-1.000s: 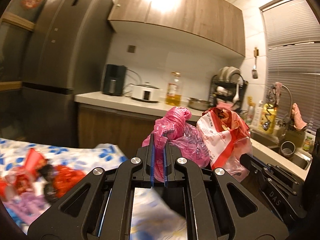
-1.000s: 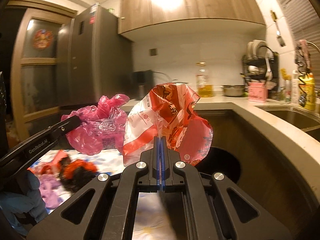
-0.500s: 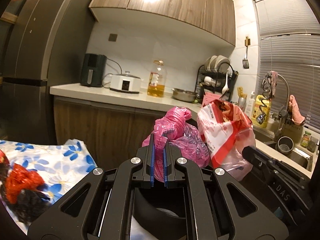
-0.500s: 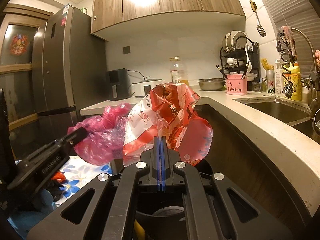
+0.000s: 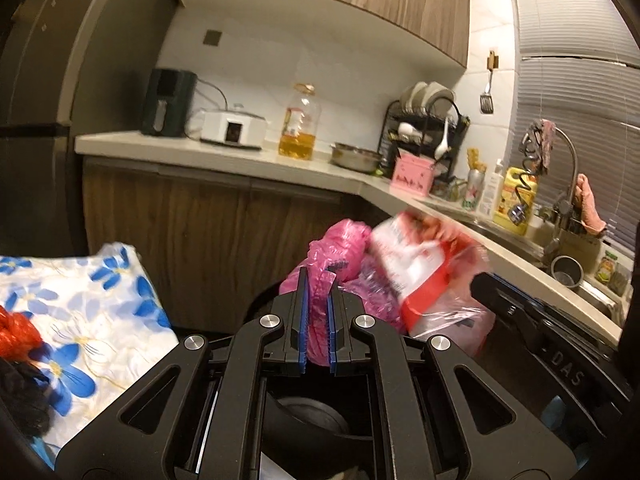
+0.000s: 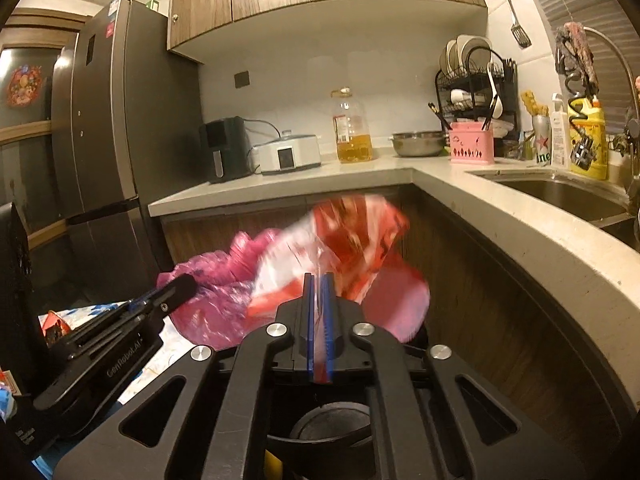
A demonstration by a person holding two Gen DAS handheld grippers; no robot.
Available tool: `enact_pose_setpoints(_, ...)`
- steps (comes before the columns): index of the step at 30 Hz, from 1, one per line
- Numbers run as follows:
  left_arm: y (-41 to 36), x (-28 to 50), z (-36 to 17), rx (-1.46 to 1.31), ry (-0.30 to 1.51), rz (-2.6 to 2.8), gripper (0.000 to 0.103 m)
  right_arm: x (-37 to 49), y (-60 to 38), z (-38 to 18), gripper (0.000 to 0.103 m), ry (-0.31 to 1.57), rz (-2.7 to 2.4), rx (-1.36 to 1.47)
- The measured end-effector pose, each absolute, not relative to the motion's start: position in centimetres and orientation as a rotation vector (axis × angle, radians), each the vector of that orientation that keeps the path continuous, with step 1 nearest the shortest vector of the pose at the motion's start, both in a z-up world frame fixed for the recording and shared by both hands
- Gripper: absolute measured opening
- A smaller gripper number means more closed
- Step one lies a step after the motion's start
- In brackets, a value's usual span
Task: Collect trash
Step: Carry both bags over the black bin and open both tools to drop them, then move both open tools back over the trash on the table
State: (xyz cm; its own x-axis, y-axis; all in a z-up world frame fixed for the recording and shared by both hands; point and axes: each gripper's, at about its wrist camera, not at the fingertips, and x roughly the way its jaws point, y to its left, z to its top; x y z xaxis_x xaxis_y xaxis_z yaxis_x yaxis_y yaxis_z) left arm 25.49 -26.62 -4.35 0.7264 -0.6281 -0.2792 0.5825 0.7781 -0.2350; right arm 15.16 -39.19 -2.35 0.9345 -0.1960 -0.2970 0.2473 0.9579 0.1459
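The pink plastic bag [image 5: 344, 248] is crumpled and translucent, its twisted neck pinched between blue pads, the bunched body hanging in the air in front of the wooden cabinet fronts. Just beside it on the right, touching it, is the red-and-white printed plastic bag [image 5: 424, 264], blurred, puffed out, with a clear lower part. In the right wrist view the red-and-white bag [image 6: 352, 248] is motion-smeared, a thin strip of it running between the blue pads, and the pink bag [image 6: 224, 284] bulges at its left. Below both sits a dark round bin [image 6: 332, 420].
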Motion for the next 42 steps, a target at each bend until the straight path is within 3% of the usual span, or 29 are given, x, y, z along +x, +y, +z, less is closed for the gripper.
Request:
enact_pose_setpoints(5, -26.8, 26.2, -5.5, -0.125, 0.409, -0.677, 0.012, 15.3, -39.6, -2.8, 0.023, 0.296, -0.228, 0.203)
enact_pose_setpoints(8, -26.5, 26.7, -6.1, -0.143, 0.440, -0.676, 0.020, 15.0, -39.8, -2.8, 0.027, 0.293, -0.235, 0.213)
enact_pose_setpoints(10, -26.0, 27.2, -6.4, -0.177, 0.465, -0.677, 0.031, 14.8, -40.0, -2.9, 0.031, 0.296, -0.243, 0.226)
enact_pose_setpoints(14, -24.8, 27.2, -6.5, -0.198, 0.475, -0.652, 0.041, 14.3, -40.0, -3.0, 0.041, 0.305, -0.255, 0.233)
enact_pose_setpoints(16, -24.1, 26.7, -6.3, -0.187, 0.464, -0.619, 0.055, 14.0, -39.9, -3.2, 0.046, 0.310, -0.256, 0.239)
enact_pose_setpoints(22, -20.4, 23.6, -5.4, -0.144, 0.410, -0.480, 0.080, 12.9, -38.2, -3.5, 0.065, 0.322, -0.242, 0.226)
enact_pose_setpoints(26, -17.2, 21.0, -5.0, -0.135, 0.380, -0.394, 0.083, 12.3, -36.6, -3.7, 0.075, 0.329, -0.220, 0.229)
enact_pose_setpoints(36, -8.6, 14.4, -5.4, -0.097, 0.304, -0.161, 0.094, 11.1, -30.4, -4.4, 0.076, 0.338, -0.120, 0.193)
enact_pose_setpoints(42, -2.7, 11.9, -6.8, -0.129, 0.307, -0.028, 0.095, 11.4, -25.9, -6.2, 0.076, 0.401, -0.036, 0.171)
